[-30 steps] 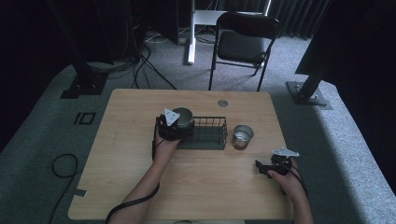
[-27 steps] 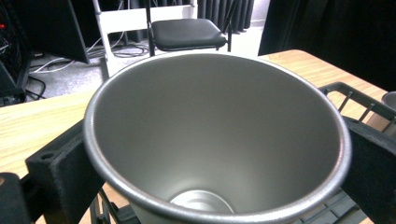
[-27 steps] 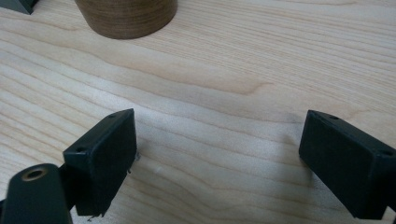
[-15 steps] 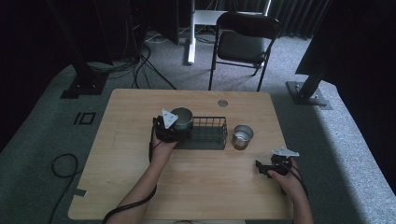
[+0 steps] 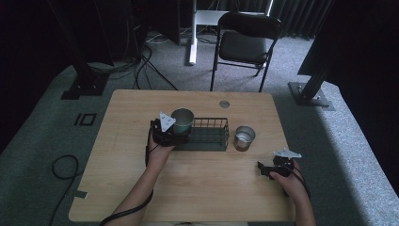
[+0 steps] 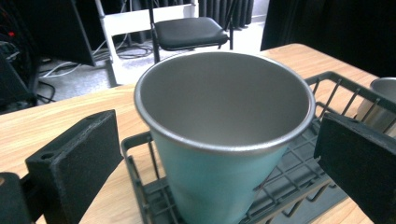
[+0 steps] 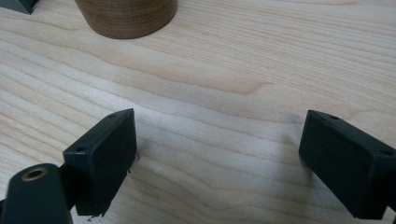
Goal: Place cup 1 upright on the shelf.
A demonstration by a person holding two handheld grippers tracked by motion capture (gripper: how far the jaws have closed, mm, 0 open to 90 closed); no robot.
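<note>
A teal metal cup (image 5: 182, 119) (image 6: 224, 140) stands upright in the left end of a black wire basket (image 5: 211, 136) (image 6: 327, 93) at mid-table. My left gripper (image 5: 180, 135) (image 6: 219, 161) is open, with one jaw on each side of the cup and a gap between each pad and its wall. A bare steel cup (image 5: 244, 137) (image 6: 385, 100) stands on the table just right of the basket. My right gripper (image 5: 261, 169) (image 7: 217, 158) is open and empty, low over the wood at the front right, with the steel cup's base (image 7: 126, 16) ahead of it.
The wooden table (image 5: 207, 197) has a round cable grommet (image 5: 224, 104) near its far edge. A black folding chair (image 5: 244, 44) stands beyond the table, with dark stands and cables on the carpet around it.
The left gripper has shifted very slightly toward the person beside the teal cup. The right gripper has stayed where it was.
</note>
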